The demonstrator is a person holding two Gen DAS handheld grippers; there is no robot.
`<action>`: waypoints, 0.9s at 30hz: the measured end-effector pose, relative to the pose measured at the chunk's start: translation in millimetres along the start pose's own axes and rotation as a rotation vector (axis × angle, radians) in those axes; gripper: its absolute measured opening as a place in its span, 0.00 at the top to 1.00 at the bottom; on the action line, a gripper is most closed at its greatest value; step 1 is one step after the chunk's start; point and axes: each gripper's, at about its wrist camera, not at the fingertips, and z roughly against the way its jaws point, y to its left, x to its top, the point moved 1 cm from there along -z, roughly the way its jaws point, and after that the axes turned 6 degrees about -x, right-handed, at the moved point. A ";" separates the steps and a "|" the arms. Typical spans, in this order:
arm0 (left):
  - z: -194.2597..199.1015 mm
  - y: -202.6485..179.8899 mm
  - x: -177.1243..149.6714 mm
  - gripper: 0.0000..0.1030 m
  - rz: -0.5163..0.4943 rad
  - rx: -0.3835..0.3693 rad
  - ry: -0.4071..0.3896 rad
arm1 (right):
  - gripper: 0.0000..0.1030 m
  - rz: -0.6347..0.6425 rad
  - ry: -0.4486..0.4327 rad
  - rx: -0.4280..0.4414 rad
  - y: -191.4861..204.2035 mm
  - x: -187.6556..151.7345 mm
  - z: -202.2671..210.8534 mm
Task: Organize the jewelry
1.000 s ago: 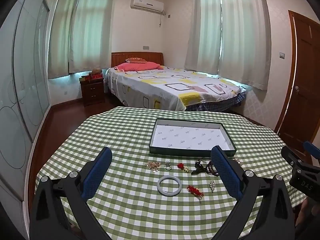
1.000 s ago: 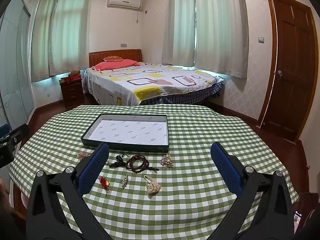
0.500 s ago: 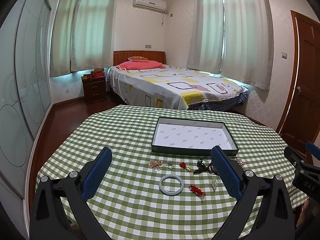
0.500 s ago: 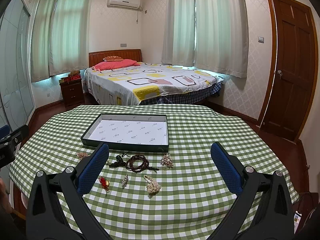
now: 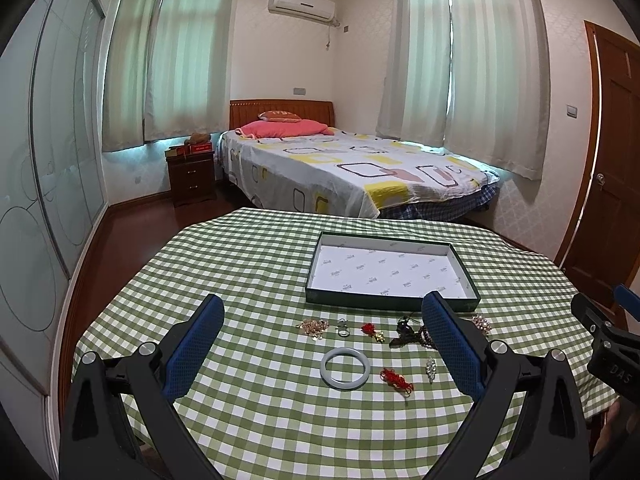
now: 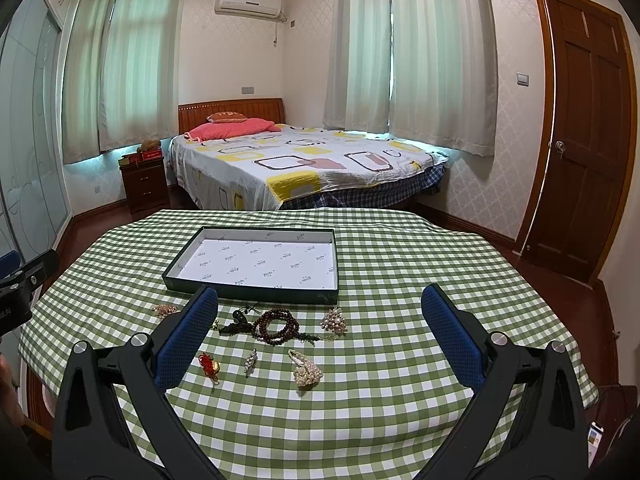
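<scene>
1. Left gripper (image 5: 322, 322) and right gripper (image 6: 320, 312): fingers spread wide, holding nothing
2. Pale bangle (image 5: 345, 368) lies between the left fingers, ahead of them; likely rigid, slippery, breakable, so pinch across its rim
3. Empty tray (image 5: 390, 272) sits beyond

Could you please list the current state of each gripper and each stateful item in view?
Left gripper: jaws open, holding nothing.
Right gripper: jaws open, holding nothing.
Shallow dark green box with white lining: lidless, nothing inside.
Brown wooden door: closed.
Pale round bangle: lying flat on the checked tablecloth.
</scene>
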 end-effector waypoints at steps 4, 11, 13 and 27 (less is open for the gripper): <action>0.1 -0.4 -0.4 0.07 -0.003 0.002 0.003 | 0.04 0.000 0.001 0.000 0.3 0.0 -0.1; -0.5 -0.6 -1.3 0.07 0.000 0.007 0.008 | 0.04 0.000 0.001 0.001 0.5 -0.2 -0.1; -0.7 -0.4 -1.9 0.07 0.001 0.007 0.009 | 0.04 0.002 0.000 0.000 0.6 -0.4 -0.1; -0.9 0.5 -3.1 0.07 0.002 0.005 0.012 | 0.04 0.000 0.001 0.001 0.7 -0.5 -0.2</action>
